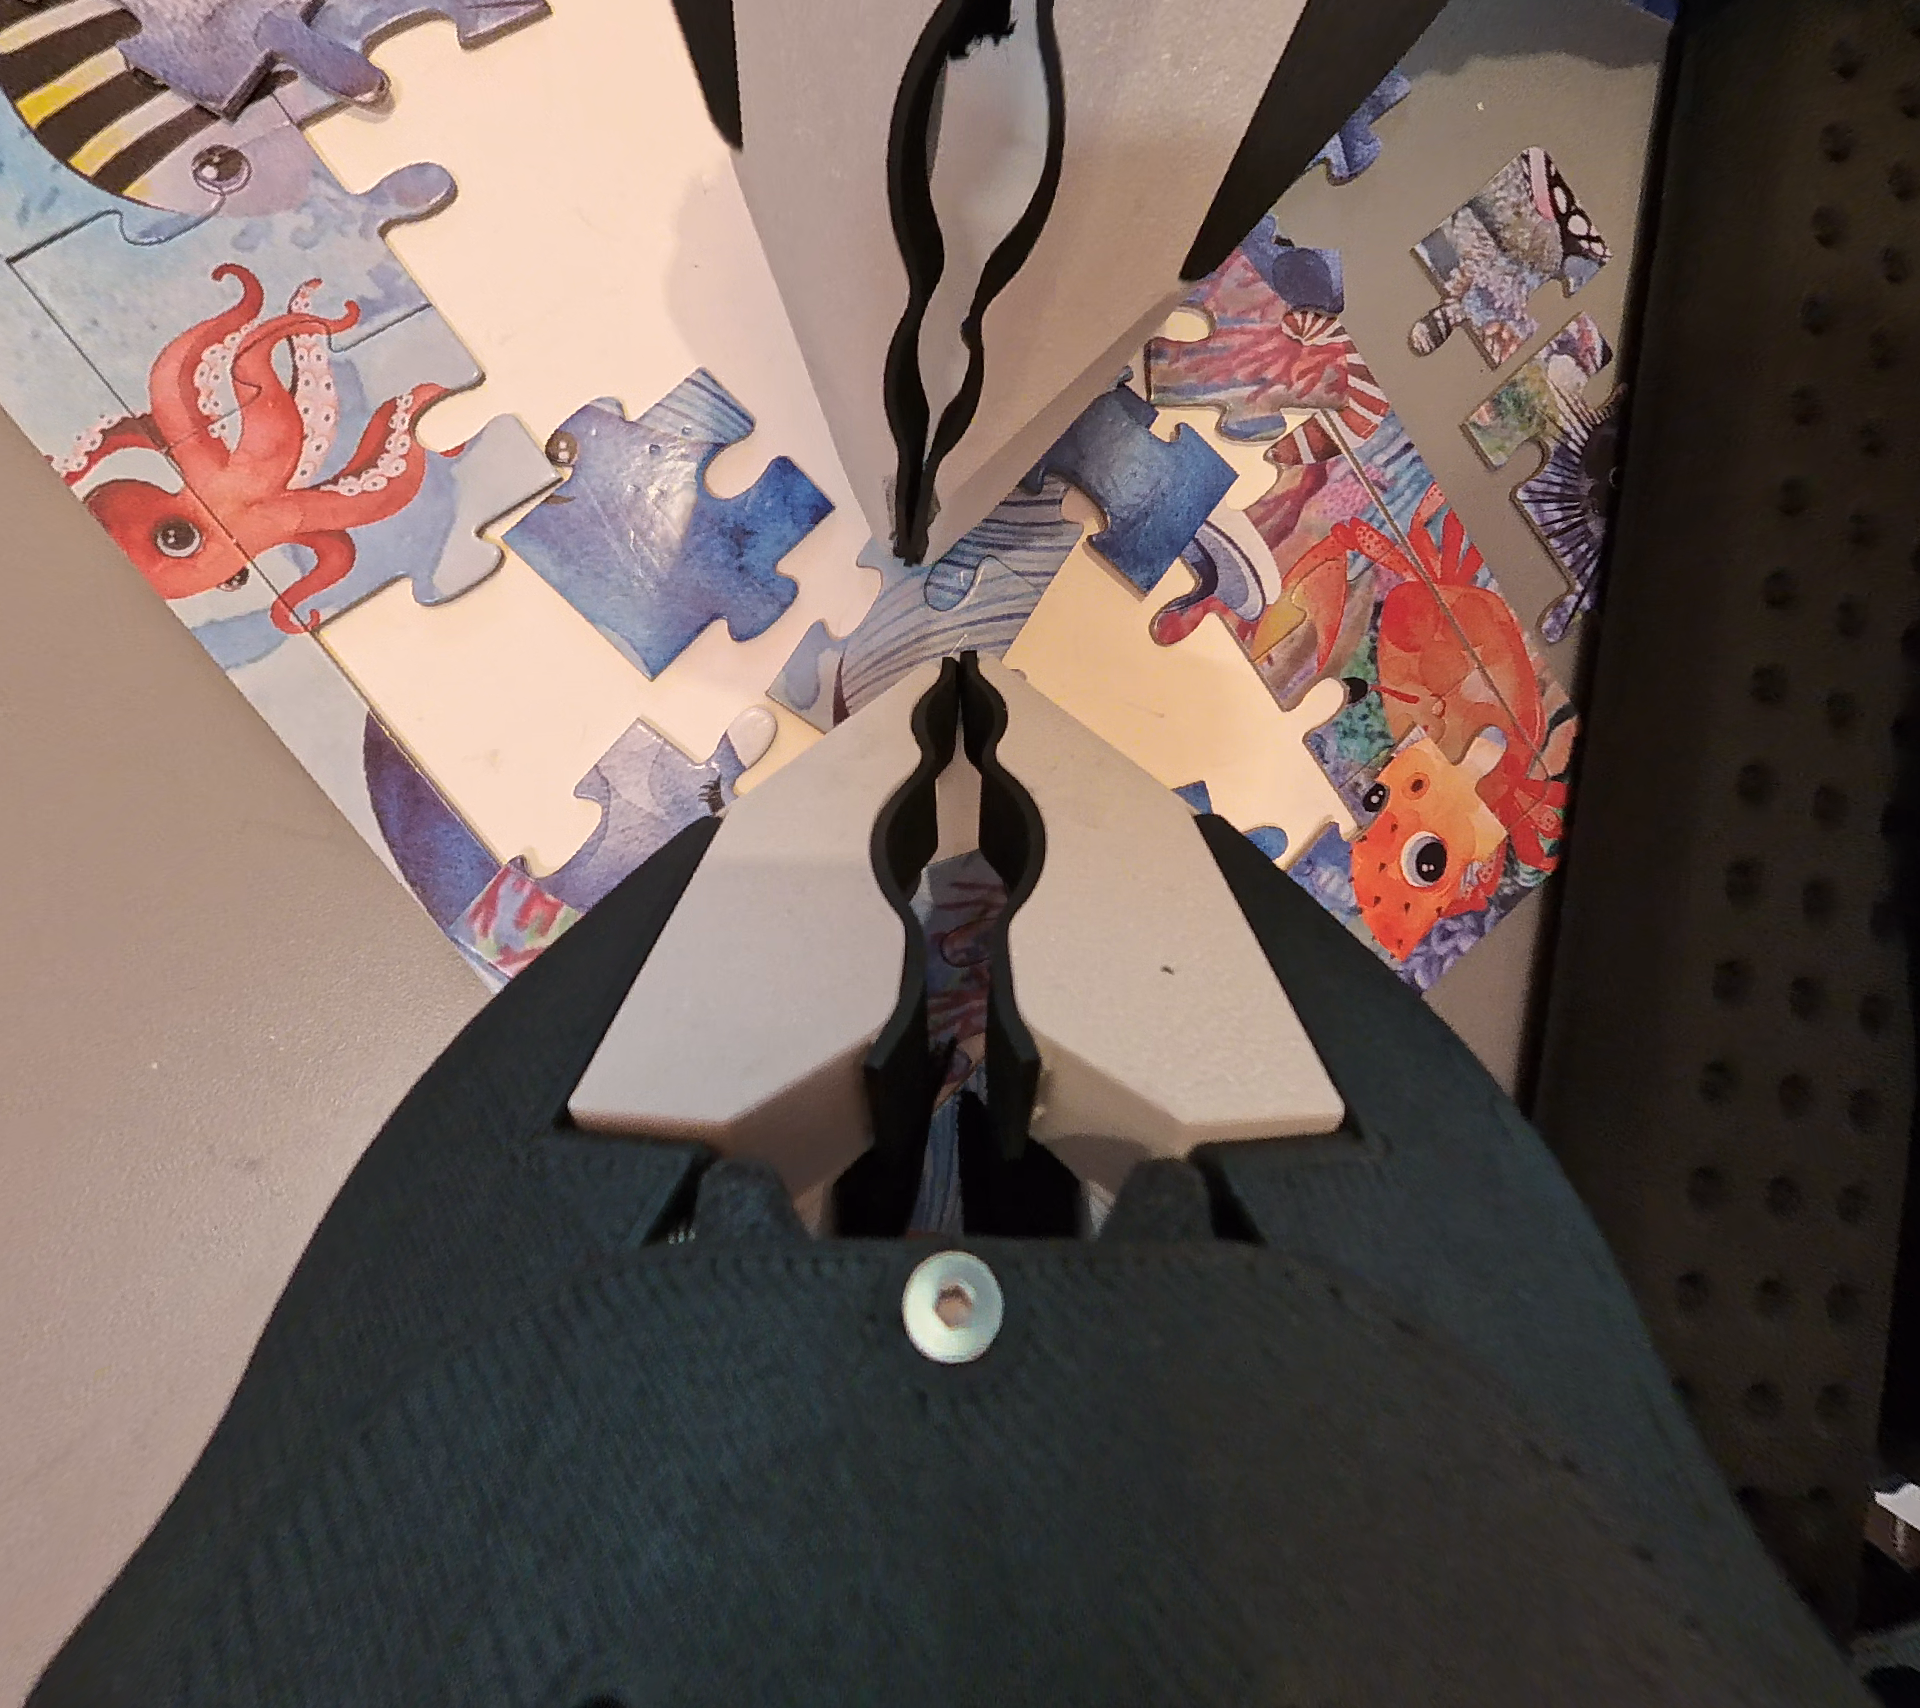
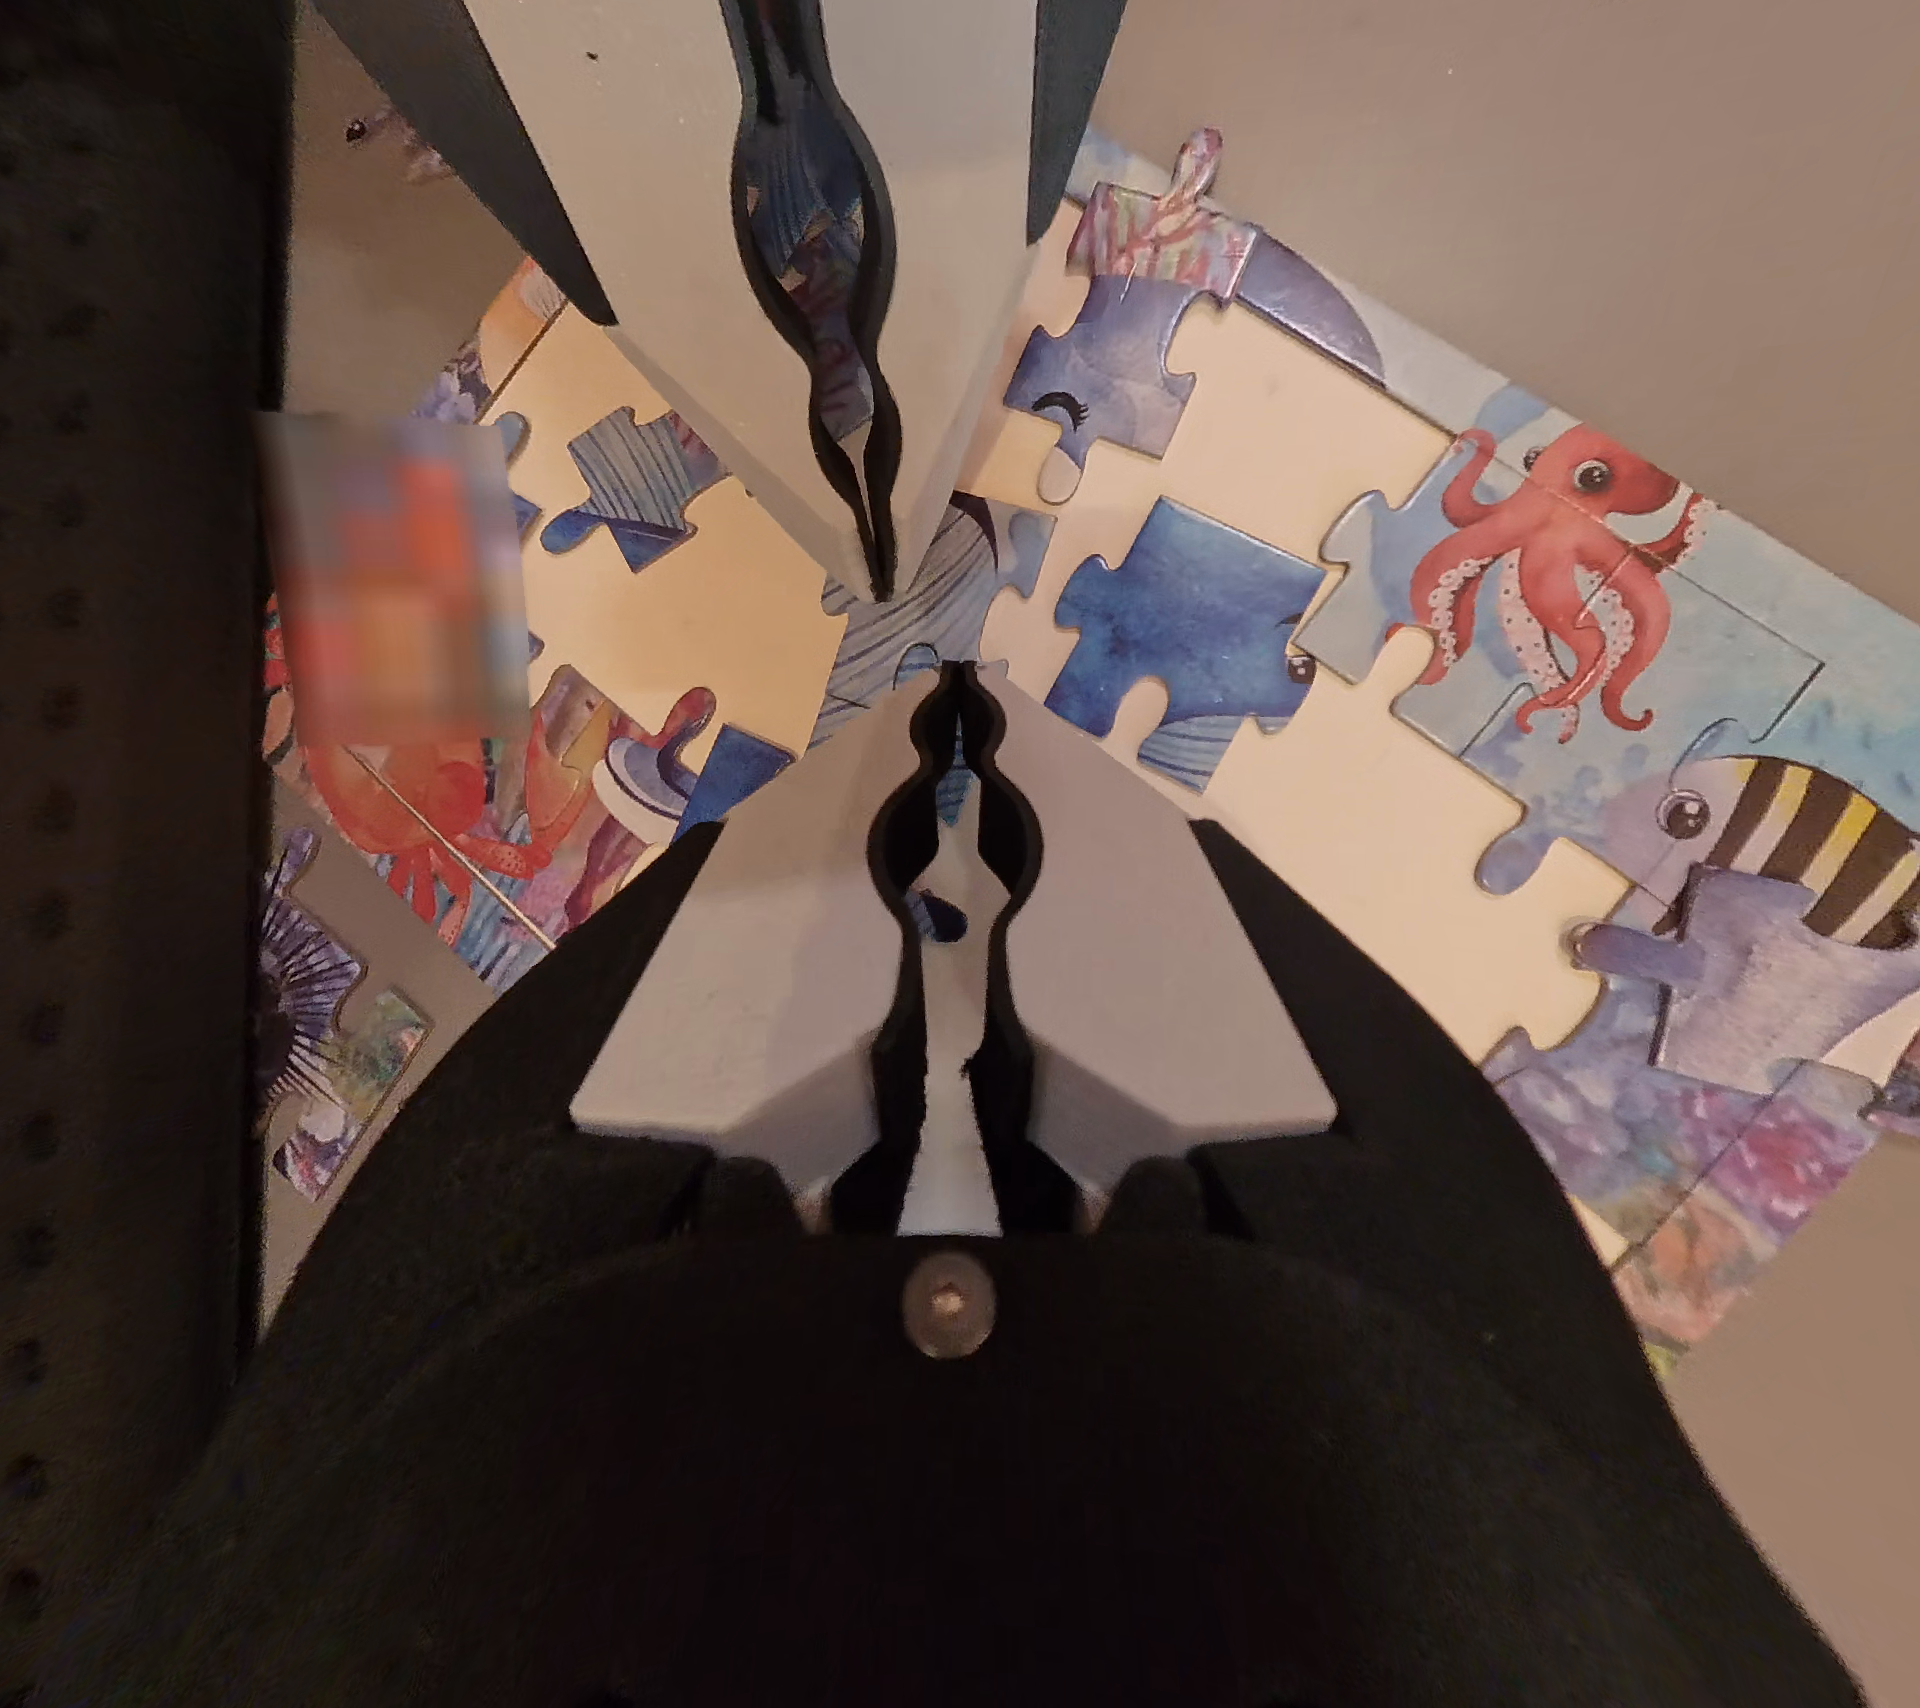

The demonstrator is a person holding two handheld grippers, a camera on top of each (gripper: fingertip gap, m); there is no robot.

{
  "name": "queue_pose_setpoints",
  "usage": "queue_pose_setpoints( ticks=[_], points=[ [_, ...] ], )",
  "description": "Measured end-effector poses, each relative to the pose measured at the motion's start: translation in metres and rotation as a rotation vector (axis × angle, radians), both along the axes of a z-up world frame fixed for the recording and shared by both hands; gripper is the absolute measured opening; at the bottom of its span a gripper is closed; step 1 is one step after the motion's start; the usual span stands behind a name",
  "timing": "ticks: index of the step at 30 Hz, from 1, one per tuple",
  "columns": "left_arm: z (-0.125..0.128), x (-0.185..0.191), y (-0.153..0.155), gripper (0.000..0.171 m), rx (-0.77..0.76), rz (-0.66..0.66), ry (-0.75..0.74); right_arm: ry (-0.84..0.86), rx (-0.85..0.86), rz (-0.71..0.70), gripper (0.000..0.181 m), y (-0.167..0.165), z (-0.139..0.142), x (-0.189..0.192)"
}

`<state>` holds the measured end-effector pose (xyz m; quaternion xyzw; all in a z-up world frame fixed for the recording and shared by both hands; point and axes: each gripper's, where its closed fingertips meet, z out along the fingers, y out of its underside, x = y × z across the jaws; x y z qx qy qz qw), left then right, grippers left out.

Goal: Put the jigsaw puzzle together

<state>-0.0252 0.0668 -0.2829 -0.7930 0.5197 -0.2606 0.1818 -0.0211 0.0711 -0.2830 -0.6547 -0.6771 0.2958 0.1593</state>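
**Both grippers meet over the half-built sea puzzle**

While the jigsaw puzzle (image 1: 343, 432) lies partly assembled on the grey table (image 1: 156, 931), a pale whale-striped piece (image 1: 935, 609) sits at frame centre. The left gripper (image 1: 961, 671) points down at it, fingers pressed together. The right gripper (image 2: 961, 671) comes in opposite, likewise closed. Loose pieces (image 1: 1507, 276) rest at the upper right.

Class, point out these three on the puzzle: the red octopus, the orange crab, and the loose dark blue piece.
Octopus (image 1: 249, 453), left wrist view, on its body.
Crab (image 1: 1444, 619), left wrist view, on its shell.
Blue piece (image 1: 665, 536), left wrist view, at its centre.
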Motion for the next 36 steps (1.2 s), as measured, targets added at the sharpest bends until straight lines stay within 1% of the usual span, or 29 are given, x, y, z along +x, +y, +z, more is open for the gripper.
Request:
queue_pose_setpoints(
  ticks=[7, 9, 10, 11, 13, 18, 20, 26, 28, 29, 36],
  points=[
    [0.009, -0.022, 0.015, 0.002, 0.042, 0.077, 0.000, 0.038, -0.043, -0.038, 0.001, 0.005, 0.009, 0.000],
    [0.008, -0.027, 0.016, 0.005, 0.047, 0.083, 0.018, 0.025, -0.052, -0.049, 0.015, 0.006, 0.007, 0.001],
    [0.006, -0.029, 0.015, 0.006, 0.048, 0.083, 0.031, 0.014, -0.048, -0.053, 0.020, 0.007, 0.005, 0.002],
    [0.004, -0.031, 0.016, 0.007, 0.049, 0.084, 0.047, 0.011, -0.044, -0.052, 0.020, 0.007, 0.004, 0.002],
    [0.000, -0.034, 0.016, 0.008, 0.054, 0.086, 0.069, 0.002, -0.044, -0.045, 0.020, 0.006, 0.002, 0.003],
    [-0.001, -0.033, 0.012, 0.010, 0.042, 0.065, 0.072, -0.016, -0.034, -0.024, 0.016, 0.002, -0.001, 0.004],
    [-0.001, -0.031, 0.009, 0.010, 0.036, 0.053, 0.067, -0.023, -0.035, -0.016, 0.011, 0.001, -0.002, 0.005],
    [-0.001, -0.029, 0.008, 0.010, 0.038, 0.044, 0.064, -0.021, -0.028, -0.018, 0.008, 0.002, -0.002, 0.005],
    [-0.001, -0.029, 0.008, 0.010, 0.040, 0.044, 0.064, -0.017, -0.029, -0.019, 0.005, 0.002, -0.002, 0.005],
    [-0.001, -0.029, 0.009, 0.010, 0.042, 0.047, 0.066, -0.015, -0.027, -0.018, 0.001, 0.003, -0.001, 0.005],
    [-0.002, -0.033, 0.013, 0.010, 0.047, 0.063, 0.069, -0.007, -0.030, -0.016, 0.000, 0.002, 0.000, 0.004]
  ],
)
